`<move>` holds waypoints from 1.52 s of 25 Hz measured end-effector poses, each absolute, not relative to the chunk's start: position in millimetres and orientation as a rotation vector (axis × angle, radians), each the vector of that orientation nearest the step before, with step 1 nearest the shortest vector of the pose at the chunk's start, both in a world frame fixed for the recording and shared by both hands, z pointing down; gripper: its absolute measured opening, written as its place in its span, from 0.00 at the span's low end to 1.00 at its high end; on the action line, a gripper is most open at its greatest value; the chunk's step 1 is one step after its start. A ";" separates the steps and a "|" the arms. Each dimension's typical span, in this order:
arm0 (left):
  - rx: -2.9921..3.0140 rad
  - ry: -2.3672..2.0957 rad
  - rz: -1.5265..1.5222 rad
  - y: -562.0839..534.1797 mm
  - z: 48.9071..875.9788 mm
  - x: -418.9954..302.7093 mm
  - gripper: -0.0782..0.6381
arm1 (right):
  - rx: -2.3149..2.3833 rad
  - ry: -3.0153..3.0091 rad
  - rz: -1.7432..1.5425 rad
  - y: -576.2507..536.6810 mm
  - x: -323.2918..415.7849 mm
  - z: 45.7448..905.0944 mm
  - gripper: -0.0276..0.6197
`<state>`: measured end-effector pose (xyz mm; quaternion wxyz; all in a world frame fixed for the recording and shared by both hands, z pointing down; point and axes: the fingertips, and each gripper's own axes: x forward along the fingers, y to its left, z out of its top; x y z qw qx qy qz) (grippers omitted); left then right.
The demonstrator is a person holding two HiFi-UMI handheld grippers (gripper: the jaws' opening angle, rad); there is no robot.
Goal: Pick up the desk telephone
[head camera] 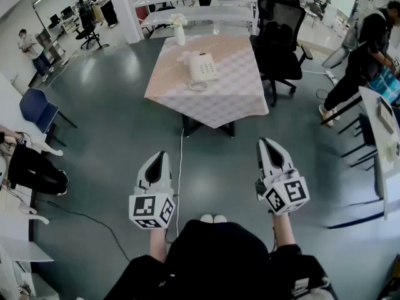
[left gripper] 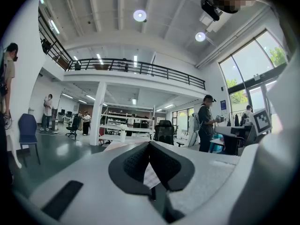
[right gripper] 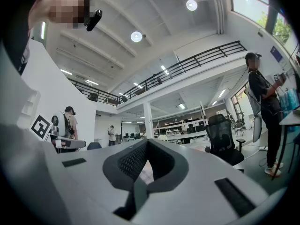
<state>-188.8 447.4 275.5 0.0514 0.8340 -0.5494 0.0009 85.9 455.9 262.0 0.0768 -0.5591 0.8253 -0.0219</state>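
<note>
Find the desk telephone (head camera: pixel 202 67) far ahead: pale, lying left of centre on the checked cloth of the table (head camera: pixel 215 108), handset seated in the cradle. Note the coiled cord (head camera: pixel 197 85) looped at its near edge, and a white vase (head camera: pixel 179 32) just beyond, toward the far left corner. Note also a black office chair (head camera: pixel 279 36) right of the table, and a thin cable (head camera: pixel 180 161) trailing over the grey floor from under the table toward the near side.

Nearer, see the left gripper (head camera: pixel 160 158) and right gripper (head camera: pixel 267 147), held about level above the floor and well apart from the table. Both pressed together, pinching nothing.

Judged as likely trouble from here:
- Catching a foot on the floor cable during the walk in.
- Arriving with claws pressed together and shoving the phone across the cloth instead of gripping it.
- Grabbing the handset alone, leaving the base behind and stretching the coiled cord.
- Swinging wide on the left and toppling the vase.
- Dragging the cloth along with the phone.

No brand or readable print anywhere on the phone; keypad too small to read. Only black-and-white square markers on the gripper cubes (head camera: pixel 152 210).
</note>
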 end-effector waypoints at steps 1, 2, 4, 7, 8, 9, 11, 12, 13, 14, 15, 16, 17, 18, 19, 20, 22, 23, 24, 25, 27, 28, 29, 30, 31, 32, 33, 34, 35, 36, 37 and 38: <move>2.535 -1.672 0.005 447.0 275.8 -188.1 0.11 | -1.678 2.471 -0.067 455.3 87.1 262.0 0.03; 2.533 -1.673 0.008 446.6 276.3 -187.5 0.11 | -1.679 2.469 -0.068 454.8 88.2 262.1 0.03; 2.528 -1.674 0.015 445.8 277.9 -186.8 0.11 | -1.677 2.466 -0.071 453.8 89.2 262.8 0.03; 2.530 -1.667 0.014 441.9 277.0 -185.5 0.11 | -1.672 2.465 -0.078 449.3 88.9 262.3 0.03; 2.530 -1.667 0.014 440.1 276.7 -185.2 0.11 | -1.672 2.464 -0.079 447.3 89.1 261.9 0.03; 2.529 -1.668 0.013 438.7 276.8 -184.8 0.11 | -1.672 2.464 -0.079 445.5 89.6 261.8 0.03; 2.524 -1.673 0.013 436.7 278.3 -183.5 0.11 | -1.666 2.468 -0.081 442.7 91.3 263.1 0.03; 2.521 -1.675 0.013 435.6 279.1 -182.5 0.11 | -1.659 2.473 -0.084 441.2 92.3 264.2 0.03; 2.519 -1.678 0.012 434.4 279.8 -181.3 0.11 | -1.652 2.481 -0.087 439.4 93.5 265.4 0.03; 2.517 -1.680 0.011 432.8 280.5 -180.0 0.11 | -1.645 2.489 -0.090 437.5 94.8 266.5 0.03; 2.514 -1.682 0.010 431.1 281.4 -178.5 0.11 | -1.638 2.497 -0.093 435.4 96.3 267.6 0.03; 2.511 -1.684 0.007 429.1 282.5 -176.9 0.11 | -1.632 2.502 -0.095 433.3 98.0 268.7 0.03; 2.508 -1.685 0.005 427.1 283.6 -175.3 0.11 | -1.628 2.503 -0.098 431.1 99.8 269.9 0.03; 2.506 -1.686 0.003 425.2 284.5 -173.8 0.11 | -1.624 2.500 -0.104 428.8 101.7 271.3 0.03; 2.504 -1.687 0.002 423.5 285.0 -172.0 0.11 | -1.619 2.496 -0.110 426.6 103.5 272.4 0.03; 2.505 -1.687 0.002 422.2 285.2 -169.9 0.11 | -1.614 2.493 -0.116 424.7 105.3 273.3 0.03; 2.509 -1.687 0.004 420.7 285.0 -165.6 0.11 | -1.607 2.494 -0.116 420.9 108.8 273.7 0.03; 2.510 -1.690 0.005 419.6 284.8 -164.4 0.11 | -1.606 2.495 -0.114 417.9 110.3 273.4 0.03; 2.507 -1.694 0.005 418.4 285.1 -164.4 0.11 | -1.606 2.495 -0.112 414.3 111.2 273.1 0.03; 2.500 -1.701 0.006 417.1 286.2 -165.2 0.11 | -1.604 2.493 -0.114 410.6 111.7 273.3 0.03; 2.481 -1.709 0.010 414.7 290.4 -167.1 0.11 | -1.597 2.488 -0.127 404.4 112.1 275.3 0.03; 2.473 -1.708 0.013 413.0 292.9 -167.5 0.11 | -1.594 2.486 -0.133 401.6 112.1 276.4 0.03; 2.466 -1.705 0.015 410.8 294.8 -167.3 0.11 | -1.590 2.486 -0.137 398.7 112.0 277.0 0.03; 2.461 -1.701 0.016 408.2 295.8 -166.5 0.11 | -1.586 2.486 -0.139 395.4 112.0 277.2 0.03; 2.458 -1.699 0.015 405.3 296.2 -165.2 0.11 | -1.583 2.485 -0.141 391.8 112.3 277.1 0.03; 2.456 -1.697 0.016 402.4 296.5 -163.7 0.11 | -1.580 2.484 -0.144 387.9 112.9 277.1 0.03; 2.453 -1.696 0.018 399.5 297.5 -162.2 0.11 | -1.579 2.481 -0.148 384.0 113.5 277.7 0.03; 2.450 -1.695 0.023 396.4 299.7 -161.1 0.11 | -1.579 2.479 -0.154 380.1 113.8 279.4 0.03; 2.447 -1.694 0.028 393.0 302.8 -160.3 0.11 | -1.579 2.478 -0.160 375.9 113.7 281.8 0.03; 2.443 -1.692 0.032 388.9 305.9 -160.0 0.11 | -1.578 2.479 -0.166 371.2 113.1 284.2 0.03; 2.440 -1.690 0.036 383.9 308.4 -159.9 0.11 | -1.577 2.481 -0.169 365.7 112.3 286.0 0.03; 2.438 -1.688 0.040 378.3 310.3 -160.0 0.11 | -1.576 2.483 -0.171 359.8 111.5 287.5 0.03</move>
